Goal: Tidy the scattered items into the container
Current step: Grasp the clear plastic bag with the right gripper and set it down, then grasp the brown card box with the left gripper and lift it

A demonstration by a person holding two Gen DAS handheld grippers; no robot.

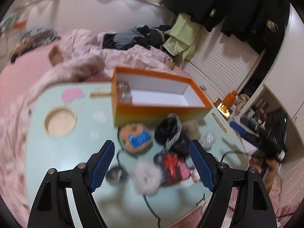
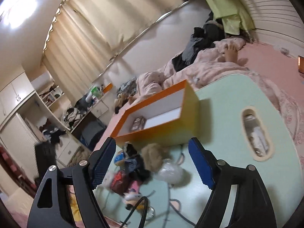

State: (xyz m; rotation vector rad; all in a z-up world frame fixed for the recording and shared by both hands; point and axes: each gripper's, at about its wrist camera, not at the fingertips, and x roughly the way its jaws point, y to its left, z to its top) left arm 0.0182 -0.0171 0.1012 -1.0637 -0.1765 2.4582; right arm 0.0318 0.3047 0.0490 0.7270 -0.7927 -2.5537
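Note:
An orange box [image 1: 157,113] with a white inside stands on the pale green table [image 1: 62,152]; it also shows in the right wrist view [image 2: 157,133]. One small clear packet [image 1: 124,93] lies in its left end. Scattered items lie in front of it: a tan plush with a blue patch [image 1: 135,136], a black furry item [image 1: 169,131], a white fluffy pompom [image 1: 145,178], a red packet [image 1: 172,164] and a clear plastic bag [image 2: 169,171]. My left gripper [image 1: 152,169] is open and empty above the pile. My right gripper [image 2: 152,165] is open and empty above the same pile.
The table sits on a bed with pink bedding [image 1: 79,57]. It has a round cup hole [image 1: 60,122] at the left and a slot handle [image 2: 255,134] at the right. Thin black cables [image 1: 152,207] lie on the near part. Dark clothes [image 1: 133,36] lie behind.

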